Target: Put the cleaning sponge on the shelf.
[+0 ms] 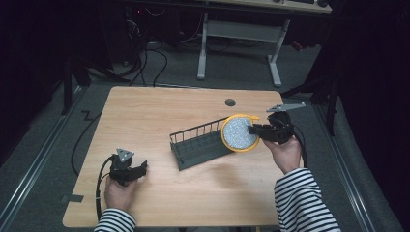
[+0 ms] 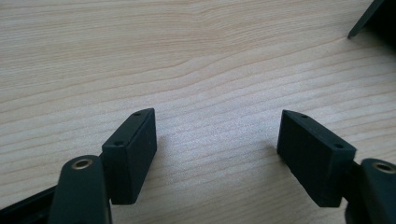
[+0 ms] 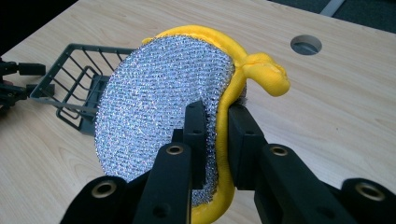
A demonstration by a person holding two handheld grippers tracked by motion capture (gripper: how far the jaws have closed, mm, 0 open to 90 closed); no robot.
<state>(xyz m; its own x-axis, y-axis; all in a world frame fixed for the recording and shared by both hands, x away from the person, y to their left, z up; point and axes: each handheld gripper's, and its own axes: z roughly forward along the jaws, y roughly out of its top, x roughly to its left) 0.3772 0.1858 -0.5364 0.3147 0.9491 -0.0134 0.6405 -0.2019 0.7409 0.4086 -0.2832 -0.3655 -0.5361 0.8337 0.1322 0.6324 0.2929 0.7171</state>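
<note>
Fingers [image 3: 196, 126] of right gripper [image 3: 215, 126] pinch scrubber [image 3: 159, 107] edge.

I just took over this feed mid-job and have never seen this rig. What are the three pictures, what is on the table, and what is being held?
There is no robot arm here. A person in striped sleeves holds a two-jaw gripper in each hand. The high view looks down on the table from above the person. The other two pictures come from cameras riding on the grippers, looking along their black jaws.

On the table lies a dark wire rack. The right gripper is shut on the edge of a round scrubber, silver mesh with a yellow rim and loop, held up beside the rack. The left gripper rests near the table's front left with its jaws open and nothing between them.
</note>
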